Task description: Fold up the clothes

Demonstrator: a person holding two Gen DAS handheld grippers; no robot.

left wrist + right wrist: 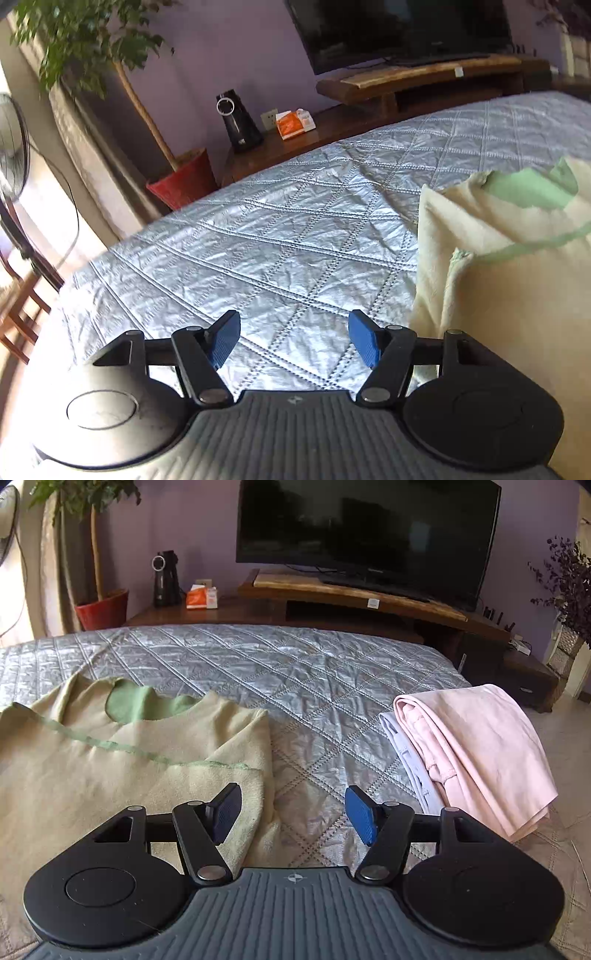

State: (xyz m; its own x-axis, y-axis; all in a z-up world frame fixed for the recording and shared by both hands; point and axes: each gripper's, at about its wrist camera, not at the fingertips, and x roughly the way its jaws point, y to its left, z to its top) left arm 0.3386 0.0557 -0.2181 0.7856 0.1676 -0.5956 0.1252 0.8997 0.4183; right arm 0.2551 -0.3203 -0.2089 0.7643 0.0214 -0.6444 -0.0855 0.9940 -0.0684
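Note:
A cream garment with a green lining and green seam lies on the quilted silver bedspread; in the right wrist view this garment fills the left half, and in the left wrist view it fills the right side. My left gripper hovers open over bare bedspread just left of the garment's edge, with nothing between its blue pads. My right gripper is open too; its left pad sits above the garment's right edge, its right pad over the quilt. A folded pink garment rests on a white one to the right.
The bedspread reaches back to a dark wooden TV bench with a television. A potted tree in a red pot, a black appliance and an orange packet stand at the back left. A standing fan is beside the bed.

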